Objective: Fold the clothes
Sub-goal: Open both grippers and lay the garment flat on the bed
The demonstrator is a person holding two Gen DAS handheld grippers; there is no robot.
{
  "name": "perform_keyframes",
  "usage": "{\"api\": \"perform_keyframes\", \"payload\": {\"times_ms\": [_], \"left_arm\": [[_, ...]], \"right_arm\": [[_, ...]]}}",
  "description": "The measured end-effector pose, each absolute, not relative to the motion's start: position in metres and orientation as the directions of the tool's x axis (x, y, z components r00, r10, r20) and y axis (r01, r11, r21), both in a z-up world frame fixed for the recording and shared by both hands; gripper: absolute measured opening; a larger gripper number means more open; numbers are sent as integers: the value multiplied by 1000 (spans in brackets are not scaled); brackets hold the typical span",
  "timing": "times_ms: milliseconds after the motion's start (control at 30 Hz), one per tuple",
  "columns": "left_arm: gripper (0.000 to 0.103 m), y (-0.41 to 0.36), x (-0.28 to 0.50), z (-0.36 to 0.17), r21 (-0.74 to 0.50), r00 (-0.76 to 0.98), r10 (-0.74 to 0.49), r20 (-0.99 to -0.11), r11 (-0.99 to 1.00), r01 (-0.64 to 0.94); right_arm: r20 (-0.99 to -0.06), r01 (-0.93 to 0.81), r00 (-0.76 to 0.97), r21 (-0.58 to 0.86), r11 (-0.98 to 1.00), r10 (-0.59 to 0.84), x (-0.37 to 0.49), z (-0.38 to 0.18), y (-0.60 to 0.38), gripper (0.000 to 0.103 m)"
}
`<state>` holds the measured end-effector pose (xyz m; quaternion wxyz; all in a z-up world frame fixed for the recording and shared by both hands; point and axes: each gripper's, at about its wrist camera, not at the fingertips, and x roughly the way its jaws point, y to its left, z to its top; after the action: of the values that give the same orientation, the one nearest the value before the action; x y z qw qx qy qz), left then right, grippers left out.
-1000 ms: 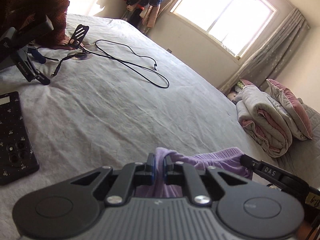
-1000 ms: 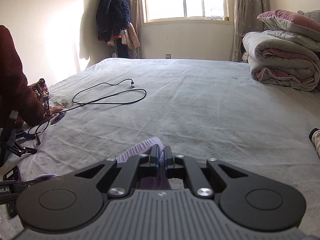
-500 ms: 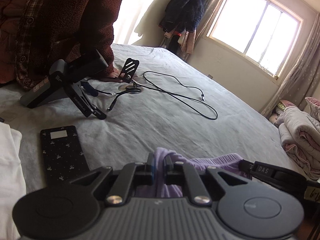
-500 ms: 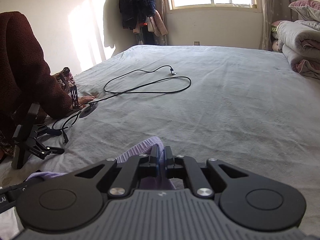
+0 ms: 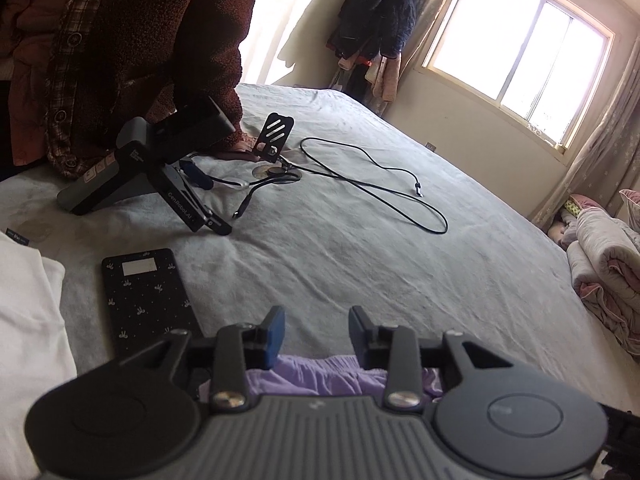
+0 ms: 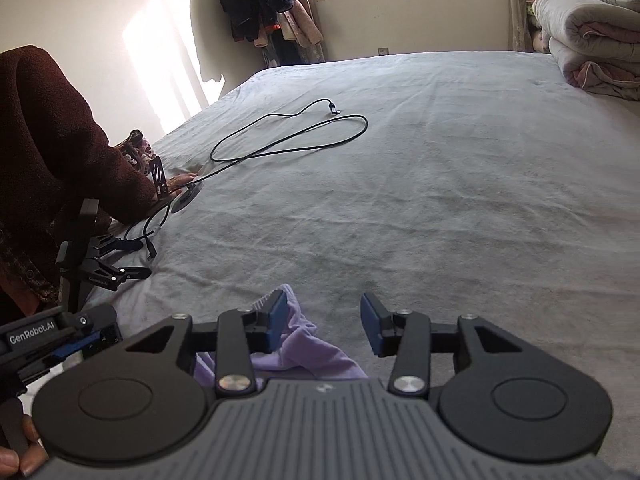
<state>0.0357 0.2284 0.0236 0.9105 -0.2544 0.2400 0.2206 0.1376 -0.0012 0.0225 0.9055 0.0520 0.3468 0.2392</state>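
As both fingers (image 5: 276,336) (image 6: 276,320) spread, opening, the purple garment (image 6: 304,352) lies released on the bed (image 6: 440,200); further folding remains unconfirmed.

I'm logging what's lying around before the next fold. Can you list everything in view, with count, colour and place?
Garment: one, purple, on the bed under both grippers.
Bed sheet: one, grey, covers the bed.
Cable: one, black, looped mid-bed.
Phone stand: one, black, by the cable's near end.
Spare gripper: one, black, lying on the bed's left side.
Phone: one, black with small white marks, near left.
White cloth: one, far left edge.
Folded quilts: a stack, grey and pink, right.
Hanging clothes: a bunch, mostly dark, in the corner.
Window: one, bright.
Person's sleeve: brown, left.
Left gripper: jaws opening, garment released.
Right gripper: jaws opening, garment released.
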Motion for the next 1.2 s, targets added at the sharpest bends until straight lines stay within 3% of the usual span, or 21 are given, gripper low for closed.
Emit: {"api": "perform_keyframes", "payload": {"times_ms": [300,800,967,1200], "left_arm": [[51,204,35,22,-415,810,140,-569,802,-430],[52,133,25,17,-392,798,-83,-597,898,-200],[52,120,17,7,-374,768,-136,-625,917,-142],[51,112,-1,-4,-385,735,-210,-645,920,-75]], "right_arm": [[-631,-321,658,258,911,411,89,16,-60,45],[-647,-264,667,259,929,369,21,-5,-127,47],[-624,-233,667,343,910,407,11,-25,-143,48],[-675,-154,573,467,871,464,23,-35,-144,48]]}}
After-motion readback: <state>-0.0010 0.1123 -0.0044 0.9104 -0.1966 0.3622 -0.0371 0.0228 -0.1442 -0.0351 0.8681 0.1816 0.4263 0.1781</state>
